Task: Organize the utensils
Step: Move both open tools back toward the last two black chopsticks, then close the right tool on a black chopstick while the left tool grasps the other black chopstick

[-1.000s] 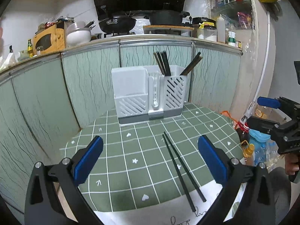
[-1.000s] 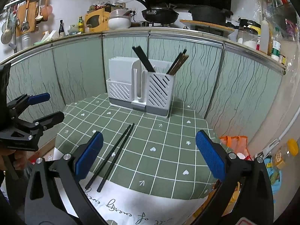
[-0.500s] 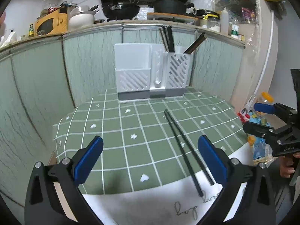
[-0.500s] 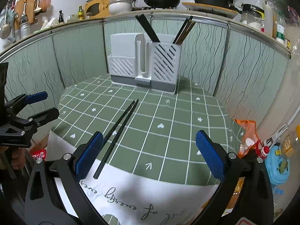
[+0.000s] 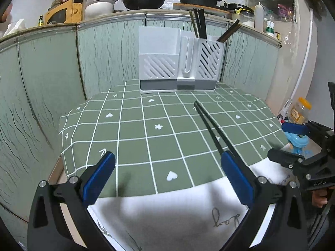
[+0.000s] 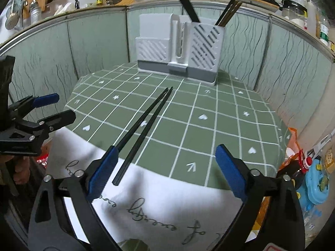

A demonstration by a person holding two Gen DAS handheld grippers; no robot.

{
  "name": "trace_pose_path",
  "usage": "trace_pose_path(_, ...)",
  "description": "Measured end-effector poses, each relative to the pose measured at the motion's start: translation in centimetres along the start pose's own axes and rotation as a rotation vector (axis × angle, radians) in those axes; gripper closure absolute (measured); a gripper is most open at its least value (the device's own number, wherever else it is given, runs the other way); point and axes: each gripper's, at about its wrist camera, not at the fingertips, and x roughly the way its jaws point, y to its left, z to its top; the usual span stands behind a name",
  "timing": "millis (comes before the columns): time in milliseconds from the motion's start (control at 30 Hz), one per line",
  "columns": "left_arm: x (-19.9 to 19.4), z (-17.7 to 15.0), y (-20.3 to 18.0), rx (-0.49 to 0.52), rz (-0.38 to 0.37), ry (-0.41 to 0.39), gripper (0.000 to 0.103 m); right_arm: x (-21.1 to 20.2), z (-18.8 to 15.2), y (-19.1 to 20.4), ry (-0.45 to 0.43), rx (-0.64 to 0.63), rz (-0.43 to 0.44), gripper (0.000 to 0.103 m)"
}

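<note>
Two black chopsticks lie side by side on the green checked tablecloth, pointing toward a white utensil holder at the back. They also show in the right wrist view, as does the holder, which has dark chopsticks standing in its right compartment. My left gripper is open and empty near the table's front edge. My right gripper is open and empty, with the chopstick ends just inside its left finger. Each gripper appears in the other's view: the right one and the left one.
Green patterned panels wall the table at the back and sides. A counter above holds pans, bowls and bottles. A white cloth with writing hangs over the table's front edge. Bottles and a blue container sit low at the right.
Both grippers have dropped lower and drawn back toward the front edge of the table. The chopsticks have not moved. Both grippers stay open.
</note>
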Motion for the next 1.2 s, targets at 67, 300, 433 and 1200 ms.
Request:
trace_pose_path(67,0.2,-0.2,-0.1,0.012,0.009,0.009,0.005,0.6,-0.2,0.4,0.017,-0.001,0.015,0.026)
trace_pose_path(300,0.7,-0.6,0.4,0.001,-0.002,0.028,0.005,2.5,-0.3,1.9,0.063,-0.003,0.058,0.053)
trace_pose_path(433,1.1,-0.7,1.0,-0.030,-0.003,0.049,0.005,3.5,-0.3,2.4,0.085,-0.004,0.072,0.069)
trace_pose_path(1200,1.4,-1.0,0.4,-0.014,-0.034,0.066,0.005,4.4,-0.1,0.3,0.102,0.162,0.030,0.097)
